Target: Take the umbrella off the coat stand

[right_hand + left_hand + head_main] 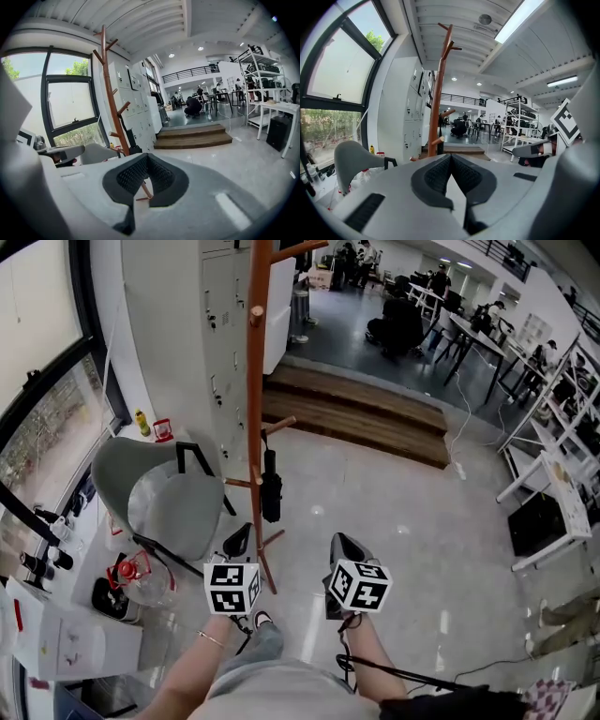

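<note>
A brown wooden coat stand (255,409) rises from the pale floor just ahead of me. A black folded umbrella (270,488) hangs from one of its low pegs, close against the pole. My left gripper (239,538) is shut and empty, just short of the stand's foot and left of the umbrella. My right gripper (341,546) is also shut and empty, to the right of the stand. In the left gripper view the stand (436,117) and the umbrella (440,144) lie straight beyond the closed jaws. The right gripper view has the stand (112,108) and umbrella (131,142) ahead and to the left.
A grey chair (155,488) stands left of the stand, with white lockers (220,334) behind it. A white desk (66,634) with bottles fills the near left. Wooden steps (366,413) lead to an office with people. A white rack (553,493) stands at right.
</note>
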Motion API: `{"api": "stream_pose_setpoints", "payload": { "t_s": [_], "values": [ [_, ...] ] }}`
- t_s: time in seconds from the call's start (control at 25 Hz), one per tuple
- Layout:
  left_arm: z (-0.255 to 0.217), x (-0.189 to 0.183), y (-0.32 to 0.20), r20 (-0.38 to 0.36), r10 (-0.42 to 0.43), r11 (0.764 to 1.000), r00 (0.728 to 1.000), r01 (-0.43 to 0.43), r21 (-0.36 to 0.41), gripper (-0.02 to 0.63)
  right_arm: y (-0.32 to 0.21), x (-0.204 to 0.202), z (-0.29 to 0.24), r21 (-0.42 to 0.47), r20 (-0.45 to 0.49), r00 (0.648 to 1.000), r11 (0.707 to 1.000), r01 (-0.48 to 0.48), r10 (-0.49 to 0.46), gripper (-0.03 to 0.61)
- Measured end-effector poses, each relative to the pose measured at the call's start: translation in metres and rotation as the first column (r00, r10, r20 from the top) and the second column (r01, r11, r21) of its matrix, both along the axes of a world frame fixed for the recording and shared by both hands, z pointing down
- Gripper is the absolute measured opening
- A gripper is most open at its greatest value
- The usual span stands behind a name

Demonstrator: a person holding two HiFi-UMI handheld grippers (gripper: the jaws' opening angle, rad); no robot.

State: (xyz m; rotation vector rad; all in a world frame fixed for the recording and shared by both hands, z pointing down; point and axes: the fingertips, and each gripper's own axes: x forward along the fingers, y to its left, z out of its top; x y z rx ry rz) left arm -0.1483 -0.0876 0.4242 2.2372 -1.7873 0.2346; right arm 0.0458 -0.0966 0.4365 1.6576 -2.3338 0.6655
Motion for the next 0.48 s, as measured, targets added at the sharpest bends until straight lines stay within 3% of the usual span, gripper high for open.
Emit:
{"api": "stream_pose_setpoints", "payload": {
  "t_s": [0.48],
  "values": [
    [0.007,-0.064,-0.113,-0.010,-0.088,0.996,0.996,0.087,-0.019,0.003,-0.136,-0.054,-0.011,0.017,-0.017,0.998,0.998,0.065,-0.065,0.005]
  ]
}}
